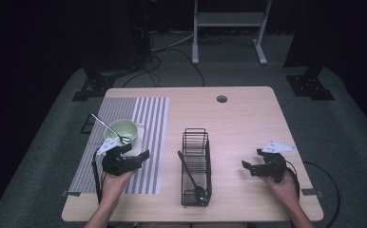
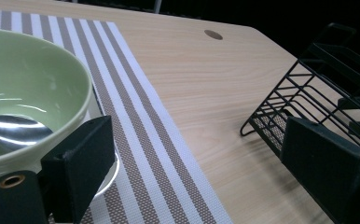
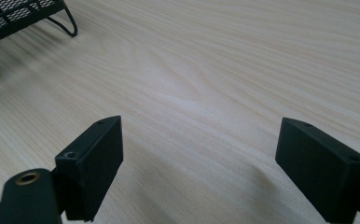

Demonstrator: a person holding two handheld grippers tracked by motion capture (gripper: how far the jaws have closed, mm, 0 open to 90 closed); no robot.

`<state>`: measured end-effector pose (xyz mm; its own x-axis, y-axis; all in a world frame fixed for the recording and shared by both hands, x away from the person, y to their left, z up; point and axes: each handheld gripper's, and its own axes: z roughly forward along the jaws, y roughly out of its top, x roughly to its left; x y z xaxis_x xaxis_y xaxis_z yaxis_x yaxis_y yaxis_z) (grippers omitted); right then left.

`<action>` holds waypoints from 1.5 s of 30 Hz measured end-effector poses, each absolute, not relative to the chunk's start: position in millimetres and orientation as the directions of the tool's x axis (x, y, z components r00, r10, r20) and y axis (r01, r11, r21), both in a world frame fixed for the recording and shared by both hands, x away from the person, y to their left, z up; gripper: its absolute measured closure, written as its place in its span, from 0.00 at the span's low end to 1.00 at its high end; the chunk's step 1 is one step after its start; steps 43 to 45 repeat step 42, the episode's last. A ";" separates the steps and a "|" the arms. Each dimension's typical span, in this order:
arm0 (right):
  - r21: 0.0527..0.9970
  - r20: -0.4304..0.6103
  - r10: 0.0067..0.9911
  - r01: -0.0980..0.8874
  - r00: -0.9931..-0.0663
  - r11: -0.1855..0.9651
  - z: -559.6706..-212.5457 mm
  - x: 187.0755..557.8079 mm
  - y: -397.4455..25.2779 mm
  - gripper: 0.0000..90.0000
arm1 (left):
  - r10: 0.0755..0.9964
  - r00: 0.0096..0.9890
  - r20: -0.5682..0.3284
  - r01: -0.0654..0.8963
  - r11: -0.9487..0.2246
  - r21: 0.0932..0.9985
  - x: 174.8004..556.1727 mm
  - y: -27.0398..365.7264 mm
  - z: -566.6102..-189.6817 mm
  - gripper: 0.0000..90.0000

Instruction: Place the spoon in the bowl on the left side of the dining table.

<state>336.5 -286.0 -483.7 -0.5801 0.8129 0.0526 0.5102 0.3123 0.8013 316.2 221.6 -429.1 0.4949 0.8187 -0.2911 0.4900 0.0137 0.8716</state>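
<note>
Green: one bowl [image 1: 122, 130] holding one spoon [image 1: 109, 128]; one wire rack [image 1: 195, 166] holds another utensil [image 1: 190, 174]. Both grippers, left [image 1: 139, 153] and right [image 1: 249, 161], gape empty over a wooden table [image 1: 248, 123] with a striped mat [image 1: 150, 123].

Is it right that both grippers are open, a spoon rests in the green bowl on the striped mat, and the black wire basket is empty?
Not quite: the wire basket is not empty; the high view shows a dark utensil lying in it. The rest stands: left gripper and right gripper open, spoon in the green bowl on the striped mat.
</note>
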 end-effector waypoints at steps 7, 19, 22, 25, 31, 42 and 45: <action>0.801 0.051 0.813 0.510 -0.579 0.313 -483.7 336.5 -285.9 0.16 | 0.810 0.511 -0.287 0.490 -0.001 0.872 313.3 215.1 -431.1 0.10; 0.802 0.052 0.813 0.510 -0.580 0.312 -483.6 336.4 -285.9 0.16 | 0.800 0.525 -0.288 0.494 -0.012 0.869 309.3 206.4 -437.9 0.10; 0.802 0.052 0.813 0.510 -0.579 0.312 -483.7 336.5 -286.0 0.16 | 0.798 0.533 -0.282 0.493 -0.022 0.870 307.5 203.3 -438.8 0.10; 0.802 0.051 0.814 0.510 -0.579 0.312 -483.6 336.4 -285.9 0.16 | 0.795 0.536 -0.284 0.495 -0.023 0.869 306.2 201.4 -439.8 0.10; 0.802 0.053 0.813 0.510 -0.580 0.312 -483.6 336.5 -286.1 0.16 | 0.780 0.545 -0.308 0.504 -0.011 0.864 303.4 197.9 -441.6 0.10; 0.801 0.055 0.812 0.511 -0.581 0.311 -483.7 336.8 -286.2 0.16 | 0.773 0.556 -0.306 0.502 -0.018 0.865 300.1 194.5 -444.4 0.10; 0.801 0.055 0.812 0.511 -0.581 0.311 -483.7 336.8 -286.2 0.16 | 0.773 0.556 -0.306 0.502 -0.018 0.865 300.1 194.5 -444.4 0.10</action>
